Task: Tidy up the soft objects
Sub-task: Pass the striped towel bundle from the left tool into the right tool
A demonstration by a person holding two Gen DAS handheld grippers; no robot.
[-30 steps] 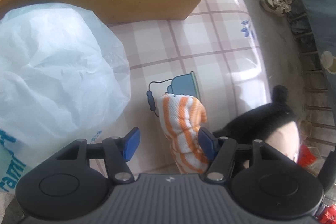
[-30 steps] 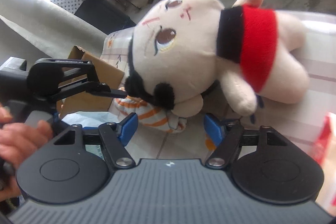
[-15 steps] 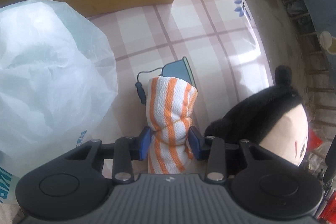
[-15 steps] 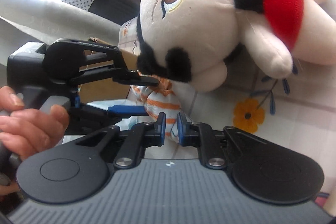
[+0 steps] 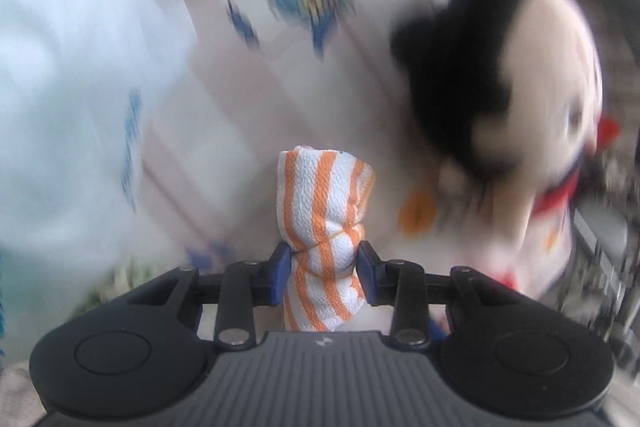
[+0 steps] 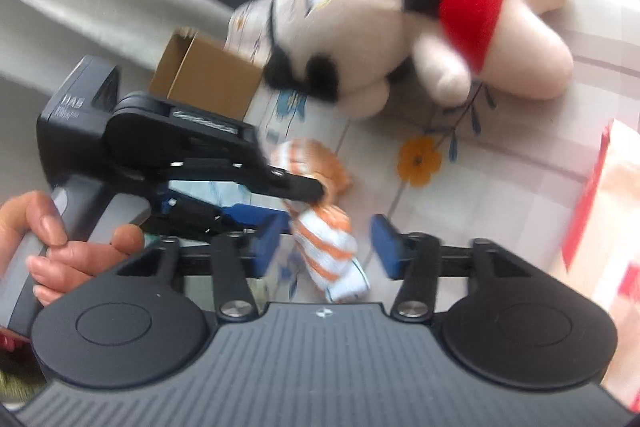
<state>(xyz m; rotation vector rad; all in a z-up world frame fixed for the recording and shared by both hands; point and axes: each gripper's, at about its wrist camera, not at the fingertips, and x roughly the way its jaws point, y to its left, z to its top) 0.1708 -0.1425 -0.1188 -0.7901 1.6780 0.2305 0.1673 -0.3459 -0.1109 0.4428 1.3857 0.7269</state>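
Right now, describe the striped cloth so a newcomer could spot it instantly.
Start at the big plush doll with black hair and a red band, lying on the checked tablecloth. Just in front of it, the left gripper pinches a small rolled cloth. It is the only thing with orange and white stripes.

Bright daylight, soft shadows. Left wrist view: heavy motion blur on everything but the striped cloth [image 5: 326,227], sharp. Right wrist view: milder smear, blown-out glare top-left, plush doll [image 6: 400,11] soft. Fisheye bending at edges in both.
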